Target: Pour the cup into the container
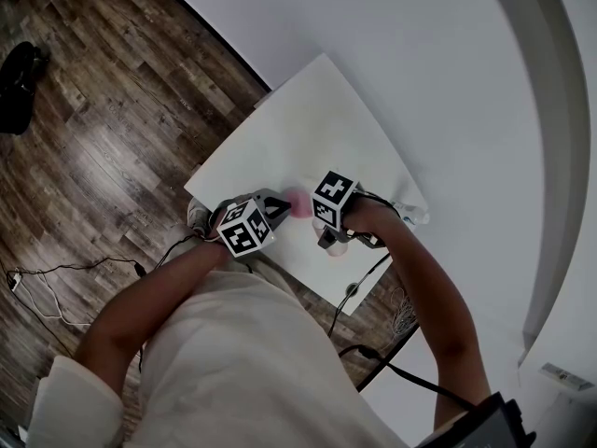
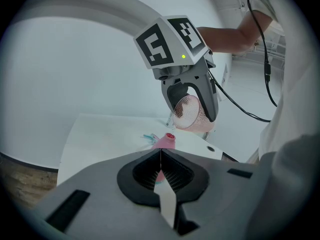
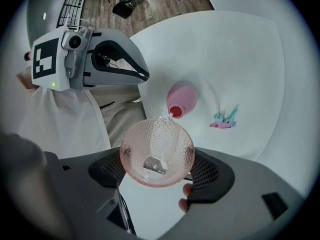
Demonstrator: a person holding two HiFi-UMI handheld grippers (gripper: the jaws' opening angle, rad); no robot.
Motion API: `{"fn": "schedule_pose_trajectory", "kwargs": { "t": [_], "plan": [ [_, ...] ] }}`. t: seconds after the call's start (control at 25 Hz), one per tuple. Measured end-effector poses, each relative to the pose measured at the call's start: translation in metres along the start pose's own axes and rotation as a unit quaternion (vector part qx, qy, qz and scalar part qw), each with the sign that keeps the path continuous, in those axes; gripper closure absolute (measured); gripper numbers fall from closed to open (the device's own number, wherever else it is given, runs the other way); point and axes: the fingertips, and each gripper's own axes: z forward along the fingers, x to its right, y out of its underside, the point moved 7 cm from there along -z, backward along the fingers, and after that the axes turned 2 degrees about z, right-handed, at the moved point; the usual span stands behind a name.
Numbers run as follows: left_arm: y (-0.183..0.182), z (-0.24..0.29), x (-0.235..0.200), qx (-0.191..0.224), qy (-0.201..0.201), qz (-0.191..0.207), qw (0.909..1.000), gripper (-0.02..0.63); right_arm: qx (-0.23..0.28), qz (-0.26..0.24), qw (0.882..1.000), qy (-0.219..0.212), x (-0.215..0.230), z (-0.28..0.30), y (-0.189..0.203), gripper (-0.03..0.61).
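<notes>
Pink cup [image 3: 156,151] gripped in right fingers [image 3: 212,174] tilts over container [image 3: 181,100] near table [image 3: 240,59] edge; left fingers [image 2: 178,173] clenched.

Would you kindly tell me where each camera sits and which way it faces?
Head view: on the person's head, looking steeply down at the white table; both forearms show.
Left gripper view: on the left gripper, looking along its shut jaws toward the pink container.
Right gripper view: on the right gripper, looking into the held cup; a fingertip shows.
Shared: both gripper views show the container and the opposite gripper.
</notes>
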Motion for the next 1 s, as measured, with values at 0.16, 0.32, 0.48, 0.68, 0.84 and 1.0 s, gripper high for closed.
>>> {"fn": "schedule_pose_trajectory", "kwargs": {
  "t": [0.16, 0.32, 0.48, 0.68, 0.84, 1.0],
  "plan": [
    [-0.0013, 0.0002, -0.0005, 0.001, -0.001, 0.001, 1.0, 0.602, -0.004, -0.004, 1.0, -0.002, -0.0003, -0.0003, -0.0009, 0.198],
    [-0.0011, 0.0, -0.0009, 0.001, -0.002, 0.0, 1.0, 0.602, -0.007, -0.007, 1.0, -0.002, -0.0006, -0.0015, -0.0018, 0.198],
    [-0.001, 0.0, -0.0013, 0.001, -0.004, 0.0, 1.0, 0.601, -0.011, -0.01, 1.0, -0.002, -0.0006, -0.0022, -0.0028, 0.198],
    [-0.0015, 0.0004, -0.0008, 0.001, -0.004, -0.001, 1.0, 0.603, -0.018, -0.012, 1.0, -0.004, 0.0002, -0.0012, -0.0031, 0.198],
    [-0.0014, 0.0005, -0.001, 0.002, -0.005, -0.002, 1.0, 0.602, -0.021, -0.012, 1.0, -0.004, 0.0001, -0.0009, -0.0022, 0.198],
    [-0.0012, 0.0008, -0.0015, 0.002, -0.005, -0.002, 1.0, 0.601, -0.026, -0.013, 1.0, -0.006, -0.0006, -0.0004, -0.0018, 0.198]
  ]
}}
